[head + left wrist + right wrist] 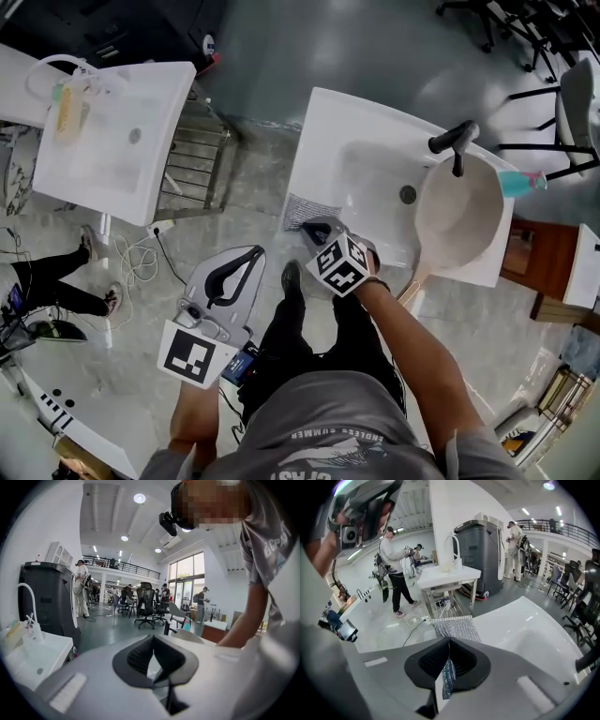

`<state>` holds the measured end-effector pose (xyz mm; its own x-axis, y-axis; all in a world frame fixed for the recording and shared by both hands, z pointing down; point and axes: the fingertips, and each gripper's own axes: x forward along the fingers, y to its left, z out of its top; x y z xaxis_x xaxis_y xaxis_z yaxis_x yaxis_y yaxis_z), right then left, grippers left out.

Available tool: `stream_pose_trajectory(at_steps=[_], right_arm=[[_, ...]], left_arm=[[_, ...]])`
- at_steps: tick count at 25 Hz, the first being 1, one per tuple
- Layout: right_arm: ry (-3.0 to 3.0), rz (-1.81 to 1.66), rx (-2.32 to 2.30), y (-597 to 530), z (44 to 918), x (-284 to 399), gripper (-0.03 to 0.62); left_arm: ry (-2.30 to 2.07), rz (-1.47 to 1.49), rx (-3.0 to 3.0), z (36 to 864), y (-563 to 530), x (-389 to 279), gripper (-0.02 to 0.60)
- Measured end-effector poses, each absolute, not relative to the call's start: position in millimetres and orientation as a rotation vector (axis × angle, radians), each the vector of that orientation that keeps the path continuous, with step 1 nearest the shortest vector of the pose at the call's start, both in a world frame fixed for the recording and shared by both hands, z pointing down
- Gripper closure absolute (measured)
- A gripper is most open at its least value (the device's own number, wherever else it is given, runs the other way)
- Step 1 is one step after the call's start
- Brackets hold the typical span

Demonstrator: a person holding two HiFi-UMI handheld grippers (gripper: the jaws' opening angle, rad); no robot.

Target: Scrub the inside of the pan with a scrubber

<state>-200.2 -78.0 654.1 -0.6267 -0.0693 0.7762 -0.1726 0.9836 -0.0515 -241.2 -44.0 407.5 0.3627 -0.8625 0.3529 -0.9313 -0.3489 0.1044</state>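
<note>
The pan (459, 214), cream inside, leans in the right part of the white sink (323, 141), its handle (412, 284) reaching over the front rim. A grey mesh scrubber (298, 210) lies on the sink's front left corner. My right gripper (314, 228) is shut on its near edge. In the right gripper view the scrubber (454, 626) spreads past the right gripper (449, 640), with a strip of mesh pinched between the pads. My left gripper (253, 255) hangs over the floor left of the sink, apart from the scrubber and pan. The left gripper (153, 638) holds nothing, its tips together.
A black faucet (455, 142) stands behind the pan, a teal bottle (521, 182) beside it. A second white sink (112, 136) and a metal rack (195, 157) are at the left. A cable (141, 258) lies on the floor near a person's legs (56, 277). A wooden cabinet (542, 258) is at the right.
</note>
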Motion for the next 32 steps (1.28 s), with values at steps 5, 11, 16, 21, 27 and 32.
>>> stream_pose_trajectory(at_steps=[5, 11, 16, 21, 27, 32], right_arm=[[-2.355, 0.222, 0.302, -104.1, 608.8, -176.3, 0.588], [-2.423, 0.28, 0.467, -132.7, 569.7, -118.6, 0.586], [-2.46, 0.329, 0.639, -159.9, 540.0, -61.1, 0.586], [-2.471, 0.37, 0.796, -186.5, 523.3, 5.3, 0.585], [-2.415, 0.429, 0.942, -215.6, 537.7, 78.6, 0.585], [-2.347, 0.488, 1.071, -245.7, 561.7, 136.6, 0.583]], left_arm=[[-1.55, 0.361, 2.386, 402.8, -62.9, -218.3, 0.58], [-1.482, 0.379, 2.458, 398.7, -89.2, -170.0, 0.58], [-1.399, 0.406, 2.534, 399.9, -124.2, -124.8, 0.58], [-1.356, 0.411, 2.606, 399.1, -162.0, -72.7, 0.58], [-1.281, 0.428, 2.608, 419.5, -195.5, -21.5, 0.58], [-1.247, 0.423, 2.649, 439.7, -222.2, 15.3, 0.58]])
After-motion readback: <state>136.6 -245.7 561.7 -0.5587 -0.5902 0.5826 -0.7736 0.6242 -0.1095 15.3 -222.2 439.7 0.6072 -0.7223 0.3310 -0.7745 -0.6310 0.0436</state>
